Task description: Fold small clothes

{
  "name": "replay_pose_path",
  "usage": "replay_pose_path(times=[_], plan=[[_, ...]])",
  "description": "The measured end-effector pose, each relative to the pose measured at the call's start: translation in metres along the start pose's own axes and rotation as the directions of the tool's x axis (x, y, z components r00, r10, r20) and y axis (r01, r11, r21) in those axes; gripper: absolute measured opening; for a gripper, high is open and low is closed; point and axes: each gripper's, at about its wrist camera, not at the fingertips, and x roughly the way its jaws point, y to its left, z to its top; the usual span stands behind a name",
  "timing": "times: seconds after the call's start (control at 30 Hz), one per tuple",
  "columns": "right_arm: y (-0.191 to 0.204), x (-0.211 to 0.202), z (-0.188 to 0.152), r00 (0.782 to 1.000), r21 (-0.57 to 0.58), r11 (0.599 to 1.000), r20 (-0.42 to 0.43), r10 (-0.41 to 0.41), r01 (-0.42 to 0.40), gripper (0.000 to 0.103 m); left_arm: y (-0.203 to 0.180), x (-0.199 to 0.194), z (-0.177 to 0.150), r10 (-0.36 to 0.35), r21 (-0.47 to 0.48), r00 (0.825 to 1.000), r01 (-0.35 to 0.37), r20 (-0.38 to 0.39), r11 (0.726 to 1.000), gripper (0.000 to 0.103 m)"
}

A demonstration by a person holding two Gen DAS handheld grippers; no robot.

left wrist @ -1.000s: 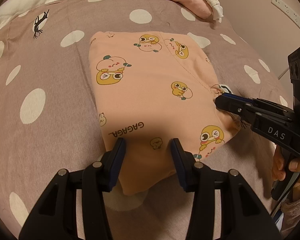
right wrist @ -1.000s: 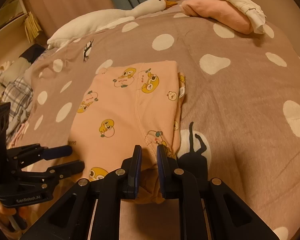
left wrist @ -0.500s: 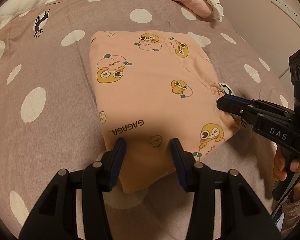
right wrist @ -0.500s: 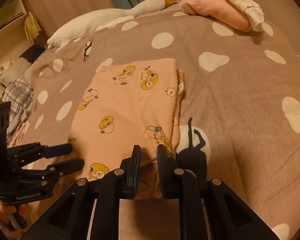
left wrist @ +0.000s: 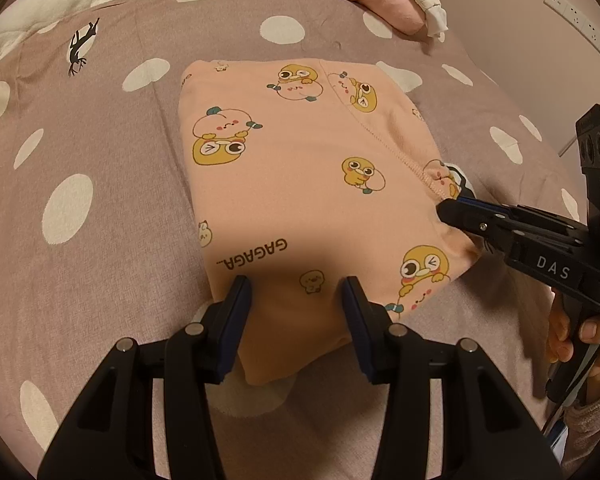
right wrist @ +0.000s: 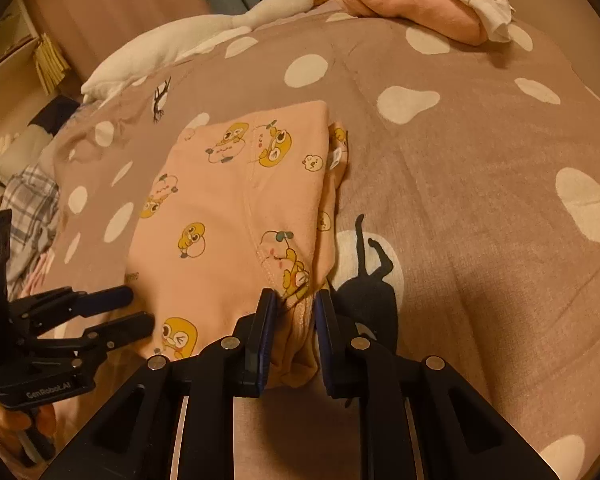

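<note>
Left wrist view: peach garment (left wrist: 300, 184) lies flat on the spotted bedspread (left wrist: 80, 240), already folded over. Left gripper (left wrist: 296, 300) stands apart over its near edge. Judged light, soft and limp; best taken at near corners.

Right wrist view: right gripper (right wrist: 294, 316) is clamped on the garment's bunched near-right corner (right wrist: 296, 344).

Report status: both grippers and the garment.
Left gripper open over near edge. Right gripper shut on peach garment corner. Garment flat on bedspread. Nothing in the way.
</note>
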Motion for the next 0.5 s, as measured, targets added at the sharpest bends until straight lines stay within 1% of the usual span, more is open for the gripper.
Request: replay_pose_path(times=[0.5], plan=[[-0.0035, 0.0012, -0.0007, 1.000, 0.028, 0.999, -0.004, 0.015, -0.015, 0.018, 0.0000, 0.0003, 0.0008, 0.000, 0.003, 1.000, 0.000, -0.001, 1.000, 0.048]])
